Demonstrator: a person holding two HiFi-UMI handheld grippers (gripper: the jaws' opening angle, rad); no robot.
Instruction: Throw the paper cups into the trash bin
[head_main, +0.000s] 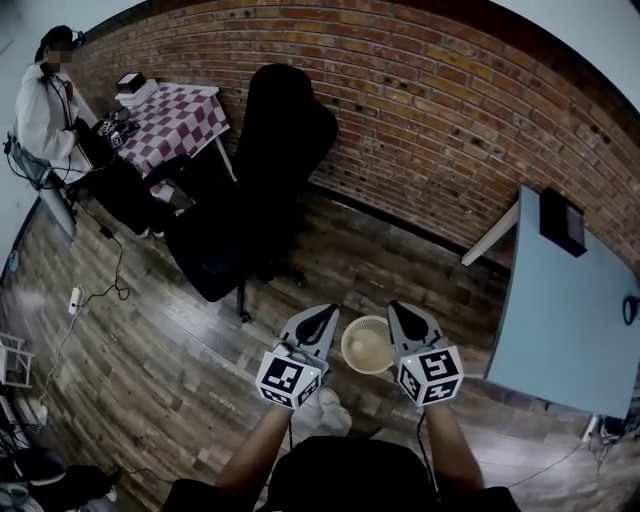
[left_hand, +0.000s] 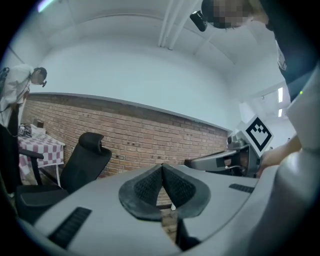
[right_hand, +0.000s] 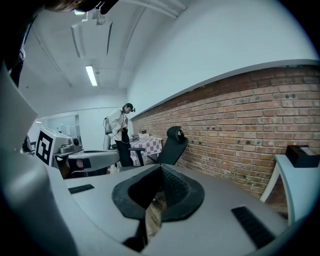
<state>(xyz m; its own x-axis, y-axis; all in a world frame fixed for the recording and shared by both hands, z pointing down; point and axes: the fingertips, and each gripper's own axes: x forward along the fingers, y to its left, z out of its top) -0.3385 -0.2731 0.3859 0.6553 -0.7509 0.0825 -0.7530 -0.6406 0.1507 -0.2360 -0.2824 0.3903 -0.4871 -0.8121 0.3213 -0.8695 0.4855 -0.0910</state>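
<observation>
A round cream mesh trash bin (head_main: 368, 345) stands on the wooden floor just in front of me, seen from above. Something pale lies inside it; I cannot tell what. My left gripper (head_main: 325, 312) hovers at the bin's left rim, its pads (left_hand: 150, 186) pressed together with nothing between them. Over the bin's right rim my right gripper (head_main: 398, 308) is held level with it, and its tips (right_hand: 172, 186) meet too, empty. No paper cup shows in either gripper. In the left gripper view the right gripper (left_hand: 235, 157) appears alongside.
A black office chair (head_main: 270, 180) stands ahead of the bin by the brick wall. A checkered table (head_main: 175, 115) and a person (head_main: 45, 110) are at far left. A pale blue table (head_main: 570, 310) with a black box (head_main: 562, 220) is at right. A power strip (head_main: 75, 298) lies on the floor.
</observation>
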